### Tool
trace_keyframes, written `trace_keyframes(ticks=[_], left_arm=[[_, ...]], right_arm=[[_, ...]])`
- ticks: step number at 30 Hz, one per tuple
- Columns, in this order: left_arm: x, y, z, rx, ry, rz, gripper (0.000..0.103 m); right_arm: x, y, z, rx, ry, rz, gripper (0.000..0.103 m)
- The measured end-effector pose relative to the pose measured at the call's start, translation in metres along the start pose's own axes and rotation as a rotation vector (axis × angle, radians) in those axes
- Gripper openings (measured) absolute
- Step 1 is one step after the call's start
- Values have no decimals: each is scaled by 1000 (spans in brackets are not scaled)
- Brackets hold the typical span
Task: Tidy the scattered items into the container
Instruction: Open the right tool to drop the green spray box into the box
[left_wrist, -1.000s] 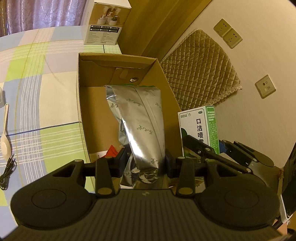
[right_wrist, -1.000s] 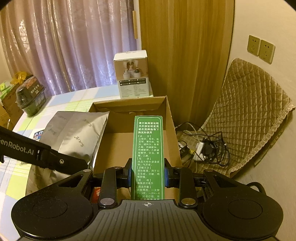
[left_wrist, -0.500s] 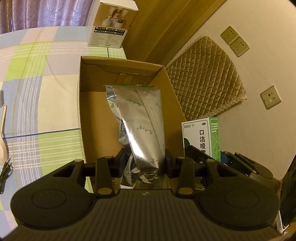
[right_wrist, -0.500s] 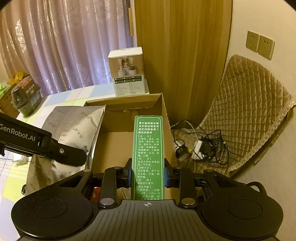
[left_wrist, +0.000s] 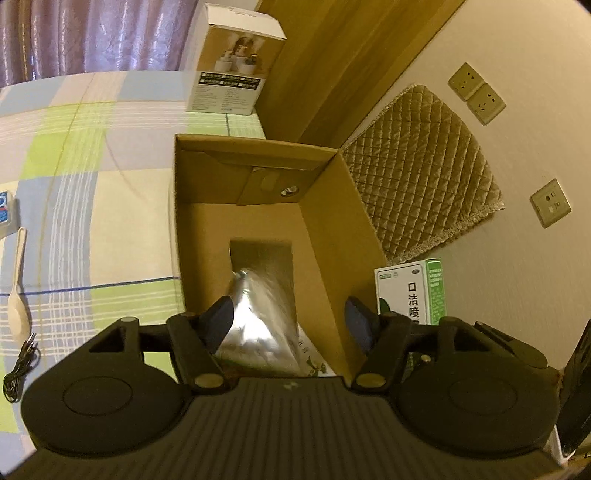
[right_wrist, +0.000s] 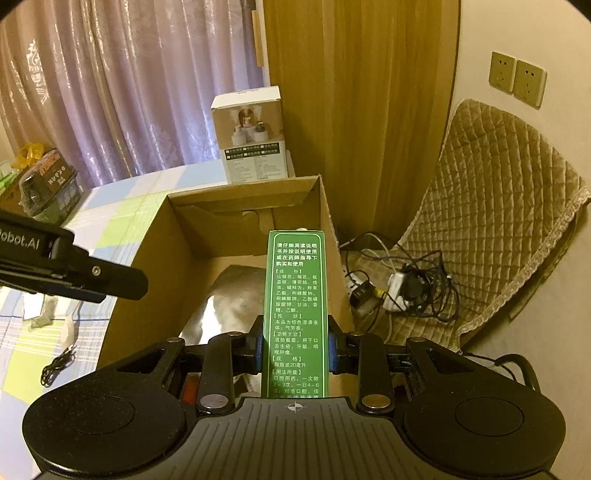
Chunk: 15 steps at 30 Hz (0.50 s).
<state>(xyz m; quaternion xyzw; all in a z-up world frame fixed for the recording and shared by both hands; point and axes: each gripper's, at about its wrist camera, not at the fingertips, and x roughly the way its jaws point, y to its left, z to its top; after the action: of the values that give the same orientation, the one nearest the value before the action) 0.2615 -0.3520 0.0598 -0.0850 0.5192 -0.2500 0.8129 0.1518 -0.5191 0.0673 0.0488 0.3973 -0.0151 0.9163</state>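
Dropping foil pouch (left_wrist: 258, 314) into cardboard box (left_wrist: 332, 236): released since half a second ago.
Left gripper (left_wrist: 291, 321) is now hanging spread above it; right gripper (right_wrist: 295, 349) is clamping green carton (right_wrist: 295, 295) just beside the box wall, likely going in next.

Matt brown corrugated cardboard makes up the box (left_wrist: 207, 206), plain and unprinted inside. A shiny, crinkled silver foil pouch (left_wrist: 258, 325) catches the light within it. The green carton (right_wrist: 295, 306) is smooth printed card with a slight sheen. The tablecloth (left_wrist: 74, 184) is soft checked cloth; the chair cover (right_wrist: 498, 221) is quilted fabric. The spoon (left_wrist: 16, 295) looks like pale matt plastic.
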Motion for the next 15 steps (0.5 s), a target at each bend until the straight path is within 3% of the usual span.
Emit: trace_keyframes(ticks=[15], left_arm=[[-17, 13, -18, 29, -10, 36, 62]], right_arm=[[0, 13, 5, -21, -7, 6, 33]])
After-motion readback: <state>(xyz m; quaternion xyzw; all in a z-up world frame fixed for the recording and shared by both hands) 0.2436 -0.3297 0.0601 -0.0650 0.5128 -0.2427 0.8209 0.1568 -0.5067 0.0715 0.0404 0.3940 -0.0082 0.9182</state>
